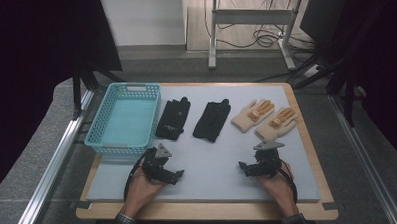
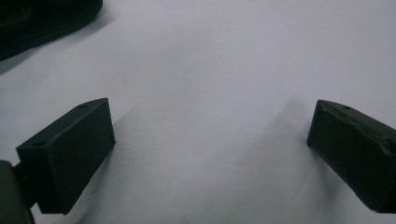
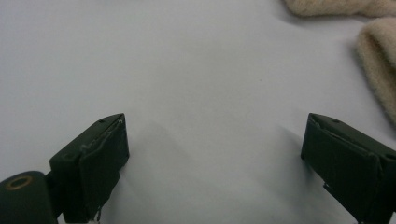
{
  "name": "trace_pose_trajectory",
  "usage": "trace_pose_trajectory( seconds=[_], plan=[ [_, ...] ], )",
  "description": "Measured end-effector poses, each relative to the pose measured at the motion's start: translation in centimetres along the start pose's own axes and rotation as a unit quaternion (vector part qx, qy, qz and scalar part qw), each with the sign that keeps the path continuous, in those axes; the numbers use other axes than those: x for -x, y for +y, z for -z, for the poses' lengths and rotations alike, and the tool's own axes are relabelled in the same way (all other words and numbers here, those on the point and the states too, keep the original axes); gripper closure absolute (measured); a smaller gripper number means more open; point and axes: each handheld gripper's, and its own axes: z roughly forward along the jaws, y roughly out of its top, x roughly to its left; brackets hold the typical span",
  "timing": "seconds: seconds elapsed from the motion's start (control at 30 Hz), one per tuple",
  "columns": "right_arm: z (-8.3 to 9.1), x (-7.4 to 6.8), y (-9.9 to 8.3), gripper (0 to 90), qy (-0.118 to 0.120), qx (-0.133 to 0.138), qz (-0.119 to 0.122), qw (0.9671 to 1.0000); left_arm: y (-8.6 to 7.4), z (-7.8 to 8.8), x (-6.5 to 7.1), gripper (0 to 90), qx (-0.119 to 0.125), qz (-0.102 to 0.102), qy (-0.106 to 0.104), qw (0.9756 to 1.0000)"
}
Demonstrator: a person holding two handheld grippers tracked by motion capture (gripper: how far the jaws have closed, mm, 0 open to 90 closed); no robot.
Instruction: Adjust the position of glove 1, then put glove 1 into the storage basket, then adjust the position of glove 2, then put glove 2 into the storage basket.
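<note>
Right now both my tongs stand wide open, gripping nothing — left gripper (image 1: 177, 175) and right gripper (image 1: 244, 168) near the desk's front edge. Black gloves (image 1: 172, 119) and beige gloves (image 1: 253, 114) lie toward the back edge — turquoise basket (image 1: 100, 123) at its left.

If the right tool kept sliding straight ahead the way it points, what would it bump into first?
Probably the cream gloves: they lie just right of its line, so the open right tool may only brush their edge or miss them.
</note>
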Motion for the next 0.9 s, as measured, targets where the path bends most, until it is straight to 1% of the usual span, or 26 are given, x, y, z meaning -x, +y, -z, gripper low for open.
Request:
trace_pose_trajectory(
  seconds=[0.17,0.53,0.9],
  plan=[
    [0.01,-0.16,-0.05,6.8,-0.007,0.001,-0.007,1.0,-0.02,0.0,0.02,1.0,0.001,0.0,0.0,1.0],
    [0.0,-0.21,-0.04,6.1,-0.007,0.0,-0.009,0.9999,-0.04,0.01,0.01,1.2,0.001,0.0,0.001,1.0],
    [0.09,-0.27,-0.05,8.0,-0.01,0.003,-0.017,0.9998,-0.04,0.05,-0.04,1.4,0.0,-0.001,0.0,1.0]
  ],
)
